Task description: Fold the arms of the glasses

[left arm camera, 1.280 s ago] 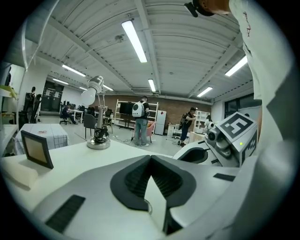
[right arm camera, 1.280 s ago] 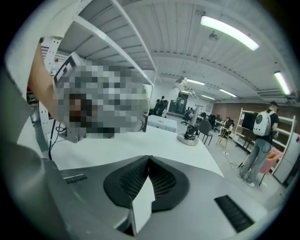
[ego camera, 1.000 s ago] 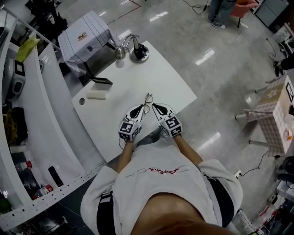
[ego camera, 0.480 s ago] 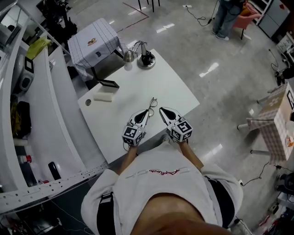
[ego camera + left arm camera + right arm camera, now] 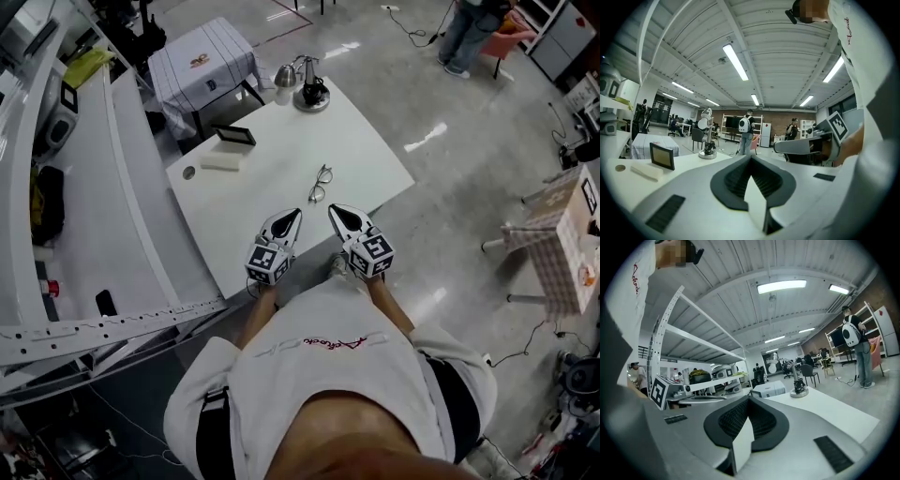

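The thin-framed glasses (image 5: 321, 183) lie on the white table (image 5: 281, 187) near its front right part; how their arms stand is too small to tell. My left gripper (image 5: 293, 217) and right gripper (image 5: 334, 211) hover side by side over the table's near edge, a short way behind the glasses and apart from them. Both are shut with nothing between the jaws. The left gripper view shows its shut jaws (image 5: 751, 157) and the right gripper (image 5: 806, 146) alongside. The right gripper view shows shut jaws (image 5: 749, 401). The glasses appear in neither gripper view.
At the table's far end stand a desk stand on a round base (image 5: 310, 92) and a metal cup (image 5: 285, 75). A black-framed panel (image 5: 234, 136), a white block (image 5: 221, 161) and a round hole (image 5: 188, 172) are at the left. White shelving (image 5: 84, 187) runs along the left.
Both grippers have drawn back from the glasses toward the person and risen. The glasses, earlier right at the gripper tips, now lie alone on the table.
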Action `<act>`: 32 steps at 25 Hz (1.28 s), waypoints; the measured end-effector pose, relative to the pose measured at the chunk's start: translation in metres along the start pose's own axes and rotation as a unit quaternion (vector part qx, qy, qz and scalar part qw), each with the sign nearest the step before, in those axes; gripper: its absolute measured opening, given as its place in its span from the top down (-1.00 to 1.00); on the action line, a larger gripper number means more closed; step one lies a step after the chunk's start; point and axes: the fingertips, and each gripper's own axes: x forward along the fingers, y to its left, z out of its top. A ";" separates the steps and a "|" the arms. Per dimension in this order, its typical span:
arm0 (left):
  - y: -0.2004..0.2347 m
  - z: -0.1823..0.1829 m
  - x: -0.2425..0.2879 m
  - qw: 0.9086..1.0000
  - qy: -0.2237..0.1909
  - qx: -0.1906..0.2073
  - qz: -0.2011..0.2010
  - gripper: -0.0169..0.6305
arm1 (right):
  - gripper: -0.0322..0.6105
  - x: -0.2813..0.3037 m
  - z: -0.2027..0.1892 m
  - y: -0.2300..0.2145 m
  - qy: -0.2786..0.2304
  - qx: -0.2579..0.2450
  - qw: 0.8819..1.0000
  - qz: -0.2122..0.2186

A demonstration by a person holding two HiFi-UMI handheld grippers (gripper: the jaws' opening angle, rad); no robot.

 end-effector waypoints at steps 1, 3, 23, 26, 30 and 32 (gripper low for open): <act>-0.004 -0.003 -0.008 1.000 0.001 -0.001 -0.001 0.87 | 0.83 -0.006 -0.003 0.008 0.000 0.001 1.000 -0.002; -0.013 -0.011 -0.023 1.000 0.003 -0.003 -0.003 0.87 | 0.83 -0.018 -0.009 0.022 -0.001 0.005 1.000 -0.004; -0.126 -0.041 -0.104 0.999 -0.008 -0.020 -0.040 0.87 | 0.83 -0.153 -0.046 0.087 0.019 -0.025 0.997 -0.075; -0.136 -0.039 -0.106 0.999 -0.010 -0.017 -0.037 0.87 | 0.83 -0.163 -0.044 0.088 0.018 -0.028 0.997 -0.073; -0.149 -0.036 -0.108 0.999 -0.010 -0.014 -0.029 0.87 | 0.83 -0.178 -0.041 0.089 0.020 -0.035 0.997 -0.069; -0.159 -0.032 -0.108 0.999 -0.010 -0.014 -0.027 0.87 | 0.83 -0.189 -0.040 0.088 0.021 -0.034 0.997 -0.068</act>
